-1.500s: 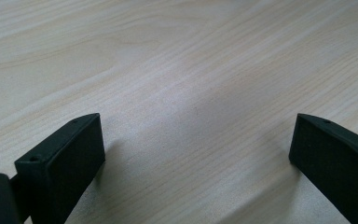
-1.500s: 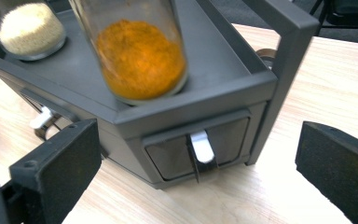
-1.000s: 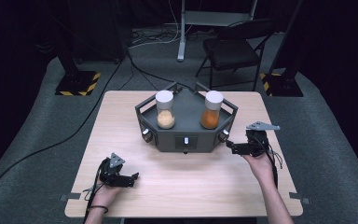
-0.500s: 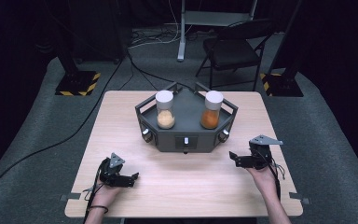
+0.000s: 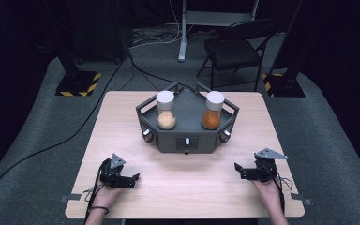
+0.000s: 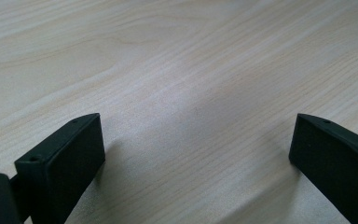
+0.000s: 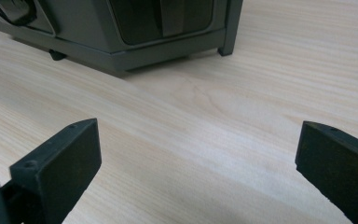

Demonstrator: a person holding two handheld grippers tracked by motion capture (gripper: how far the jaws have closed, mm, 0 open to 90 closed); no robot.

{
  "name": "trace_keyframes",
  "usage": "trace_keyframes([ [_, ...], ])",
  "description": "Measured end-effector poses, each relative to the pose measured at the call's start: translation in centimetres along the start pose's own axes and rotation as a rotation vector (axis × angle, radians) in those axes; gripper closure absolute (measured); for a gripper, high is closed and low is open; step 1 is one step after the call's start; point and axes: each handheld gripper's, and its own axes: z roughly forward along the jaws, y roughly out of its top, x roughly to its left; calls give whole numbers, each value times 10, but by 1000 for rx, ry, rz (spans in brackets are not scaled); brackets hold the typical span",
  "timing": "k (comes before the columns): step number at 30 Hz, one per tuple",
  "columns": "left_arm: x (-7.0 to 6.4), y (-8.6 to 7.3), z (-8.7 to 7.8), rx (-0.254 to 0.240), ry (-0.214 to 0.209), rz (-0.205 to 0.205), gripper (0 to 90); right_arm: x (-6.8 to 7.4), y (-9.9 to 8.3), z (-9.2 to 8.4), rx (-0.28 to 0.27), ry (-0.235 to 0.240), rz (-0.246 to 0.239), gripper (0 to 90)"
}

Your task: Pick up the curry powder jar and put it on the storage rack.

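left hand-held gripper [image 5: 132,179] wide, empty, on table [image 5: 192,187]; right hand-held gripper [image 5: 238,169] wide, empty, near console [image 5: 187,126].

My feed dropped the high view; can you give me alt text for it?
A dark grey six-sided tray sits mid-table holding two white-capped jars: pale orange contents on the left jar, deeper orange on the right jar. The left gripper and right gripper rest near the front edge, both empty.
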Motion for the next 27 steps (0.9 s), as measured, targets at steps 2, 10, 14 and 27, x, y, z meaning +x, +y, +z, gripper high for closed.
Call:
trace_keyframes([
  [2, 0, 0, 0, 0, 0, 0, 32, -1, -4, 0, 3, 5, 12, 0],
  [10, 0, 0, 0, 0, 1, -1, 31, -2, -12, 0, 32, -1, 26, 0],
  [14, 0, 0, 0, -1, 1, -3, 30, -1, -13, 1, 59, -6, 22, 0],
  [27, 0, 0, 0, 1, 1, -1, 30, -3, -9, 13, 140, 0, 13, 0],
])
